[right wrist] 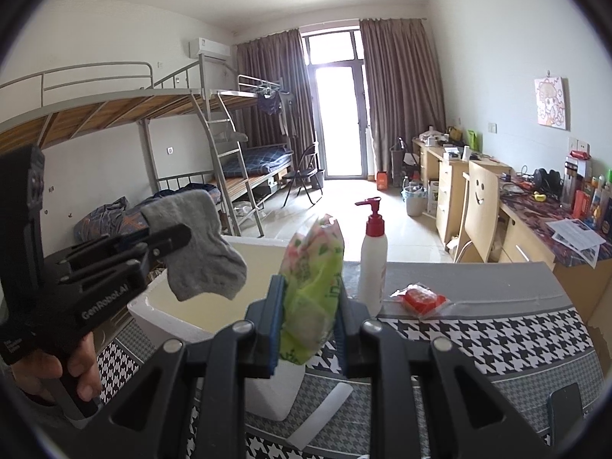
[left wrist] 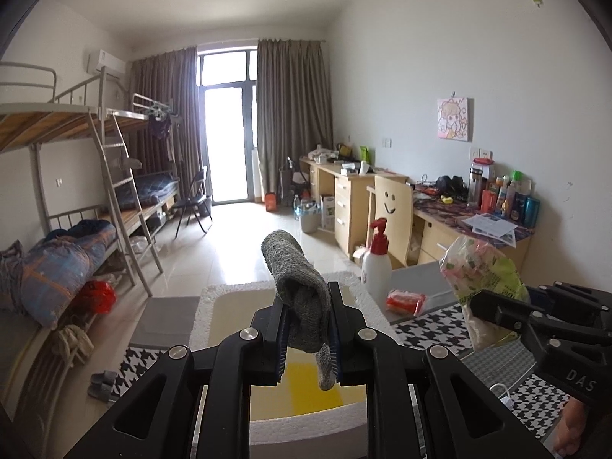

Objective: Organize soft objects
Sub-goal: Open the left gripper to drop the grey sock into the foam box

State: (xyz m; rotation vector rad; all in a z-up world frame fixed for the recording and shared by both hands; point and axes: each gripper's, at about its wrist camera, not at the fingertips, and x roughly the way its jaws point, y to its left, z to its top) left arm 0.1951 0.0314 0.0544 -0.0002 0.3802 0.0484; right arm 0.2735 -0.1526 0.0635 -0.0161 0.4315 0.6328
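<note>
My left gripper (left wrist: 308,302) is shut on a grey sock (left wrist: 294,267) and holds it above the open white foam box (left wrist: 206,298). The right wrist view shows this sock (right wrist: 199,244) hanging from the left gripper (right wrist: 179,239) over the box (right wrist: 153,313). My right gripper (right wrist: 311,302) is shut on a soft green and pink plastic packet (right wrist: 313,275), held above the table to the right of the box. The packet (left wrist: 482,271) and right gripper (left wrist: 489,306) also show at the right of the left wrist view.
A white pump bottle with a red top (right wrist: 373,260) and a small red packet (right wrist: 420,298) stand on the table with the houndstooth cloth (right wrist: 478,340). Bunk beds (left wrist: 76,191) line the left wall, desks and a chair (left wrist: 394,210) the right.
</note>
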